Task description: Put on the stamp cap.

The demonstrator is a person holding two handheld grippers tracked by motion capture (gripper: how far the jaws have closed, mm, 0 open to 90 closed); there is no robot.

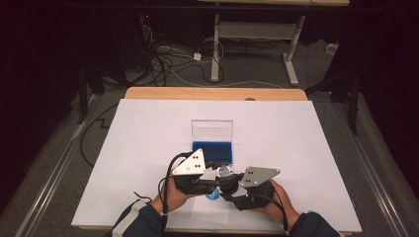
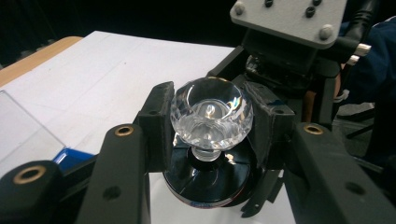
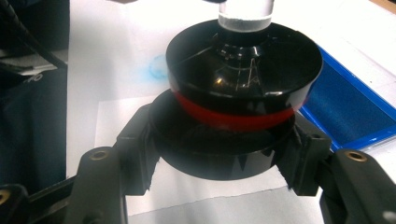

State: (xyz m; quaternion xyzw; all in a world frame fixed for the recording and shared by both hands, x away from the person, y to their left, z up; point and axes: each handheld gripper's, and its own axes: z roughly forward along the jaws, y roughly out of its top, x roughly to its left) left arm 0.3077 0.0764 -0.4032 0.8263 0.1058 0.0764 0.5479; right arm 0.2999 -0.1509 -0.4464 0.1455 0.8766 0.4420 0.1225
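A round stamp hangs just above the table near its front edge, held between both grippers. In the left gripper view, my left gripper (image 2: 210, 117) is shut on the stamp's faceted clear knob (image 2: 211, 112), with the stamp's black body (image 2: 205, 182) below it. In the right gripper view, my right gripper (image 3: 219, 156) is shut on the black bottom cap (image 3: 215, 151), which sits under the stamp's red band (image 3: 233, 119) and black top (image 3: 245, 65). From above, the knob (image 1: 225, 172) shows between my left gripper (image 1: 221, 178) and right gripper (image 1: 229, 190).
A blue ink pad (image 1: 212, 150) lies in an open case with its clear lid (image 1: 212, 130) standing up behind it, just beyond the grippers. A blue stamped mark (image 1: 213, 197) sits on the white sheet (image 1: 296, 148) under the stamp. Wide white paper extends on both sides.
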